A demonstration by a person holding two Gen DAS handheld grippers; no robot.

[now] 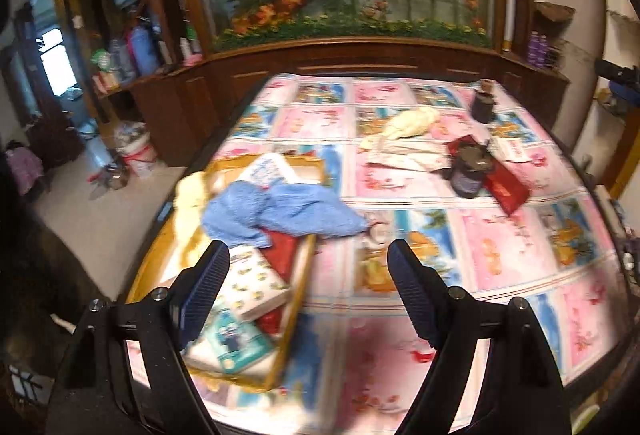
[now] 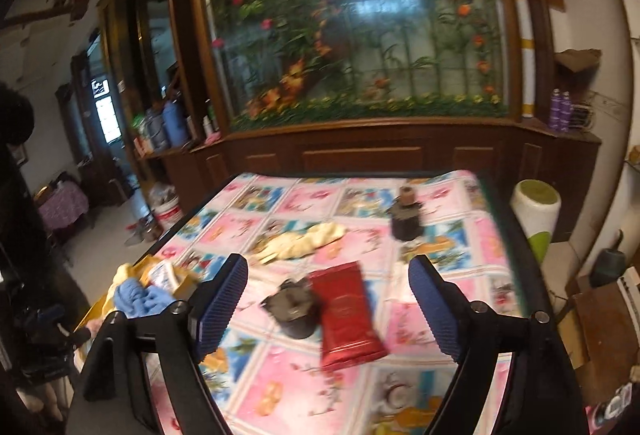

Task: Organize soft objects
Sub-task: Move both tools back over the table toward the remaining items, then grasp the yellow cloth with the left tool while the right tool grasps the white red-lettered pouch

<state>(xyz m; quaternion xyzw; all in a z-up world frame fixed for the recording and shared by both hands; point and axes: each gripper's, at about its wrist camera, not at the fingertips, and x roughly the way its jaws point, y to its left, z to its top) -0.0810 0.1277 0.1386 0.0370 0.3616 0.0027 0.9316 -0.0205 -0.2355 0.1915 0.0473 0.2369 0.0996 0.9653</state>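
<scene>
- Your left gripper hangs with jaws apart, empty, above the tray where the blue cloth lies.
- Your right gripper is spread and empty too, over the red packet, which seems to overlap a dark, blurred object.

Table cover: patchwork of pink, blue and orange cartoon squares, white stripes between.
Tray, at the cover's left edge: golden yellow rim.
Cloth, over the tray: light blue.
Box, inside the tray: white with small yellow-green motifs.
Packet, right of the tray: dark red.
Cloth, beyond the packet: pale cream-yellow.
Left hand-held gripper and right hand-held gripper: black frames, ribbed dark blue pads.
</scene>
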